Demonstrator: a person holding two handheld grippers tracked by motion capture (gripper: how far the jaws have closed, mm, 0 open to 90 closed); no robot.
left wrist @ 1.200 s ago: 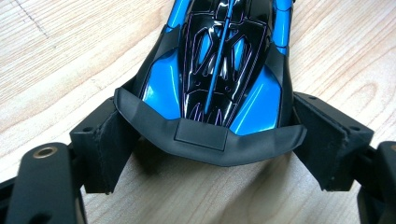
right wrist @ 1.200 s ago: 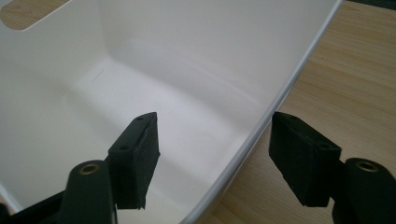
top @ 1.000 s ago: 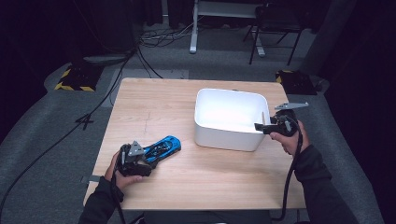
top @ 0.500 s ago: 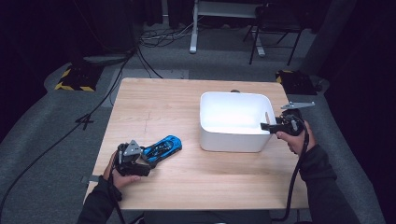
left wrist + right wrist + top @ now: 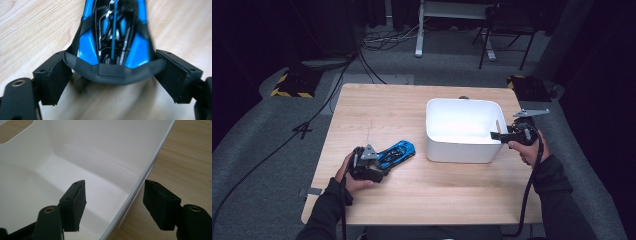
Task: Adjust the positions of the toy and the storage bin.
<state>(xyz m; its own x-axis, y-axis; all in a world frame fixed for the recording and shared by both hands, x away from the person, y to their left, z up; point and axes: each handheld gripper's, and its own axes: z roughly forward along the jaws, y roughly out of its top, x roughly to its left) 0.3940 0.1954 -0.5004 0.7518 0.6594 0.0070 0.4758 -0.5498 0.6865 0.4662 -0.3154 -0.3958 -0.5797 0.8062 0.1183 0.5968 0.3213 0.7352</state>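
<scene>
A blue and black toy car lies on the wooden table, left of centre. My left gripper is at its rear. In the left gripper view the car points away and both pads press on the ends of its rear wing; the left gripper has just been closing on it. A white bin stands at the right. My right gripper straddles its right wall, one jaw inside and one outside. In the right gripper view the gripper has been closing, with the bin rim against the outer pad.
The bin holds nothing. A bare strip of table lies to its right, near the table's right edge. Beyond the table, a chair and desk legs stand on grey carpet. Cables trail across the floor at left.
The bin has slid to the right with my right gripper. My left gripper moved up against the car's rear, and the car shifted slightly away and to the right.
</scene>
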